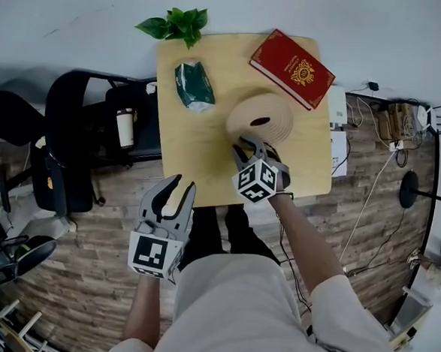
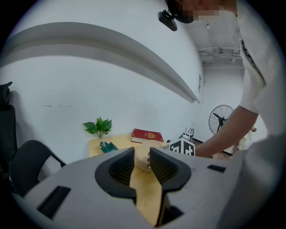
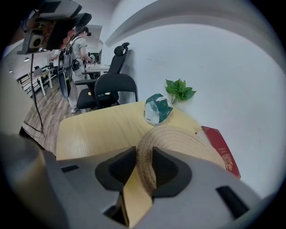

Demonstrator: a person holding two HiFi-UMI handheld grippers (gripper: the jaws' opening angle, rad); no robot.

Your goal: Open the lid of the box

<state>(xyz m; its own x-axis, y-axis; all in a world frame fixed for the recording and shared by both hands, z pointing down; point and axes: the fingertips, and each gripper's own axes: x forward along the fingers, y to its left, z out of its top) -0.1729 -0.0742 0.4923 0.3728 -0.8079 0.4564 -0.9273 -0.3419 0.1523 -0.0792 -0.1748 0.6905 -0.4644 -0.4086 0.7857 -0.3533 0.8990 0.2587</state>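
Note:
A round woven box (image 1: 260,120) with a lid lies mid-table on the wooden table (image 1: 198,170). My right gripper (image 1: 251,146) is at the box's near edge. In the right gripper view the lid's woven rim (image 3: 178,138) stands between the two pads, and my right gripper (image 3: 144,155) is shut on it. My left gripper (image 1: 176,187) hovers at the table's front edge, left of the box, open with nothing in it. The left gripper view looks through my left gripper (image 2: 142,153) toward the box, with the right gripper's marker cube (image 2: 182,147) beside it.
A red book (image 1: 292,67) lies at the table's far right corner. A green packet (image 1: 194,85) sits at the far left, near a small plant (image 1: 177,23). Black chairs (image 1: 95,140) stand left of the table. Cables and a fan stand (image 1: 411,192) are on the floor at right.

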